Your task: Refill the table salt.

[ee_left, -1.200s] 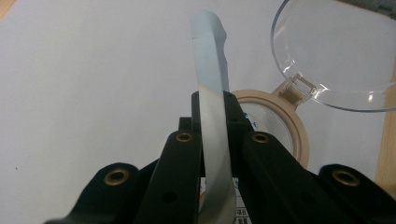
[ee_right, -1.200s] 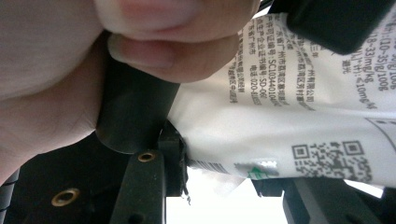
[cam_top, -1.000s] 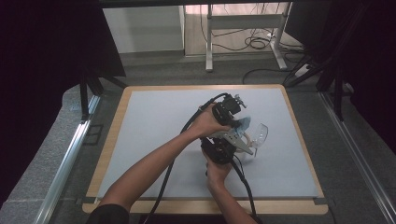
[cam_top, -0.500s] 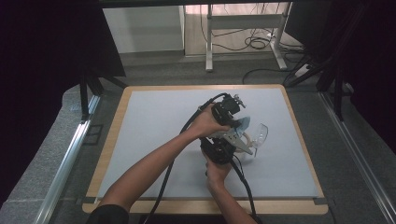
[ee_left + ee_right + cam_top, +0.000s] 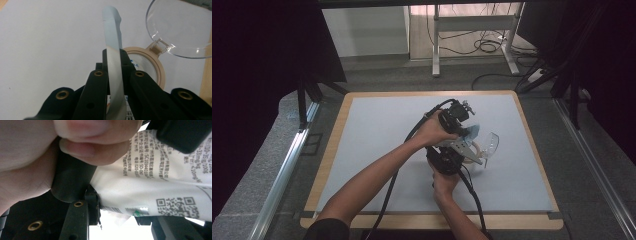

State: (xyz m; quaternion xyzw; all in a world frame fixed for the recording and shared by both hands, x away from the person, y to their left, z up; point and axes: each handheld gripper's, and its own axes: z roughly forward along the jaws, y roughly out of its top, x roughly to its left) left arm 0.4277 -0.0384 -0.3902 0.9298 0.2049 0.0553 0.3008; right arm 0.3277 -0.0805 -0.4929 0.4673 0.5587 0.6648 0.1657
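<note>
Above the middle of the desk point(image 5: 377, 135), the left gripper point(image 5: 115, 75) has its fingers point(image 5: 96, 82) pinching the pale blue edge of a pouch point(image 5: 113, 50). The right gripper point(image 5: 115, 220) clamps the pouch's printed white body. A jar point(image 5: 152, 67) with a clear hinged lid point(image 5: 180, 27) sits just beside.

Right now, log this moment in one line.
left tongs: shut on pouch edge | right tongs: gripping pouch | jar: lid open

both tools point(image 5: 456, 116) point(image 5: 447, 159) clamped shut, hands close together, forearms converging.
</note>
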